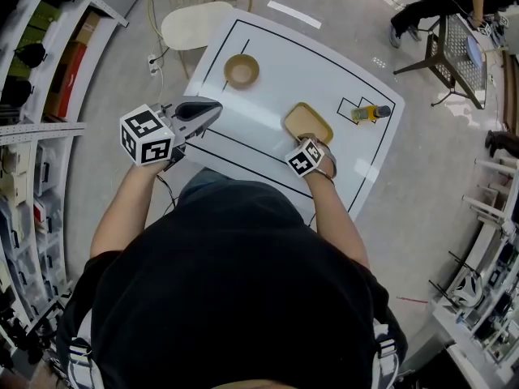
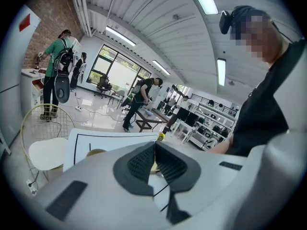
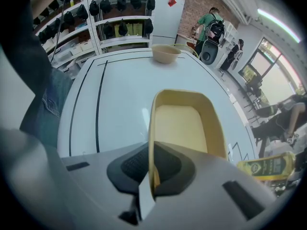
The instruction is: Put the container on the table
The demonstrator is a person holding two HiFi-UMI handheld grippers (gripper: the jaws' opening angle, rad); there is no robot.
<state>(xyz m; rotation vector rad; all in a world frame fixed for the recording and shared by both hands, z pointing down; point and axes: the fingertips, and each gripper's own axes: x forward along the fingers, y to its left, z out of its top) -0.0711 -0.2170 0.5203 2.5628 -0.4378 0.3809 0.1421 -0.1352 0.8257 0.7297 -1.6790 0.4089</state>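
The counter (image 1: 276,87) is white with thin black lines. The container (image 1: 307,122) is pale yellow. The bowl (image 1: 242,70) at the upper middle is tan. The bottle (image 1: 370,113) is yellow. The left claw (image 1: 215,108) and right claw (image 3: 150,152) are grey and black, and their cubes (image 1: 147,134) have black-and-white square patterns.

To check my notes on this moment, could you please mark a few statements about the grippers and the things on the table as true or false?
1. The right gripper is shut on the rim of the container. True.
2. The left gripper holds the bowl. False: its jaws are together with nothing between them, and the bowl sits on the far part of the table.
3. The container is full. False: nothing shows inside it.
4. The bowl and the container do not touch. True.
5. The bottle is inside the container. False: it is on the table, apart from the container, to its right in the head view.
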